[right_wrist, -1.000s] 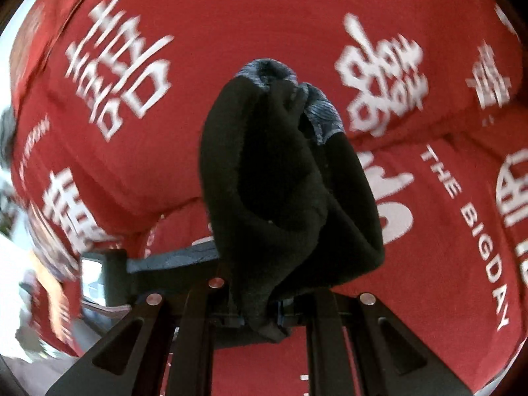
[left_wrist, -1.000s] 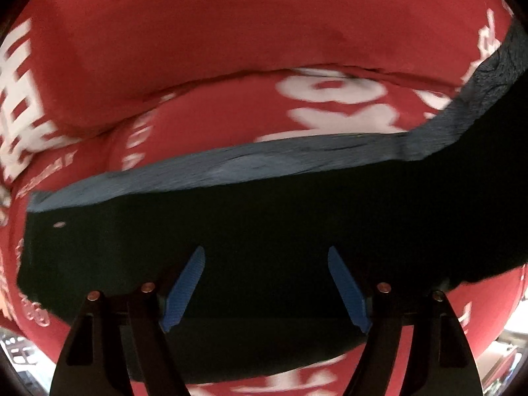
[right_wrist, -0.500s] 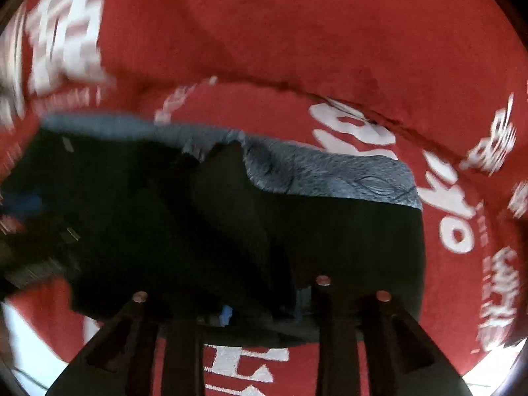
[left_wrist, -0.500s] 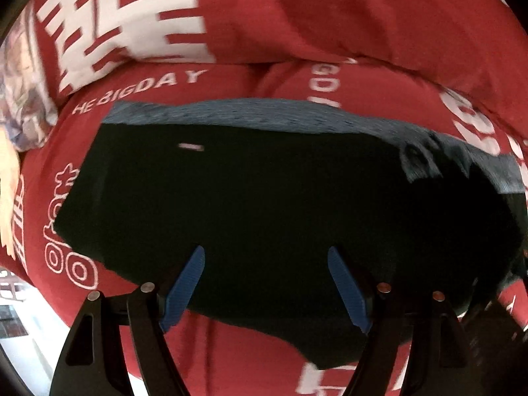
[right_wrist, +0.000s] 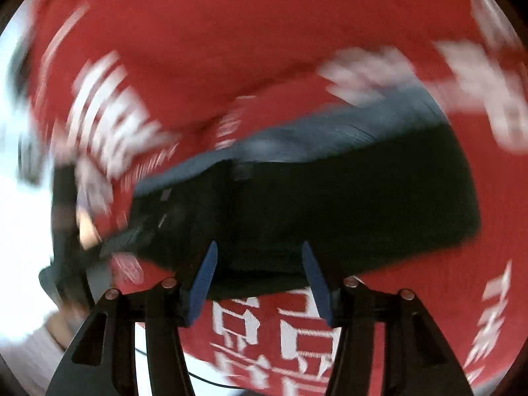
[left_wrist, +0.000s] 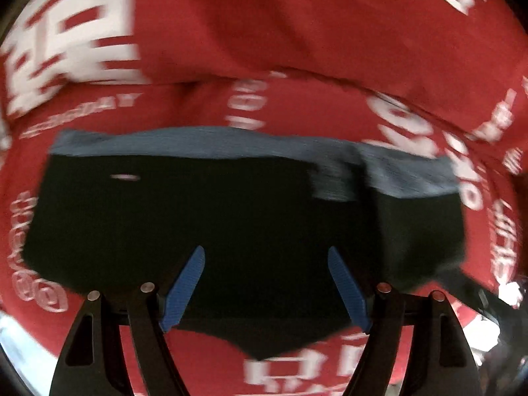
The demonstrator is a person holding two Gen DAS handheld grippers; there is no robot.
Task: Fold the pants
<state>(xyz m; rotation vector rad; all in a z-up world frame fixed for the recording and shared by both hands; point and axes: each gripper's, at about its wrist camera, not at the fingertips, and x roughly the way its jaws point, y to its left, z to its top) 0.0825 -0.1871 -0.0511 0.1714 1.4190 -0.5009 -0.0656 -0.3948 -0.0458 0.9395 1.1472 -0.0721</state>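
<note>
Both tongs hang released over the dark pants [left_wrist: 211, 231]: the left tongs [left_wrist: 265, 283] gape with only cloth beneath them, and the right tongs [right_wrist: 257, 280], whose jaws have just been opening, pinch nothing, the pants lying ahead of and under their tips on the red printed cloth [right_wrist: 264, 49]. A fold looks just laid down, so the next move likely calls for a fresh grip on an edge. One second ago the right tongs held a bunched-up wad of pants aloft.
</note>
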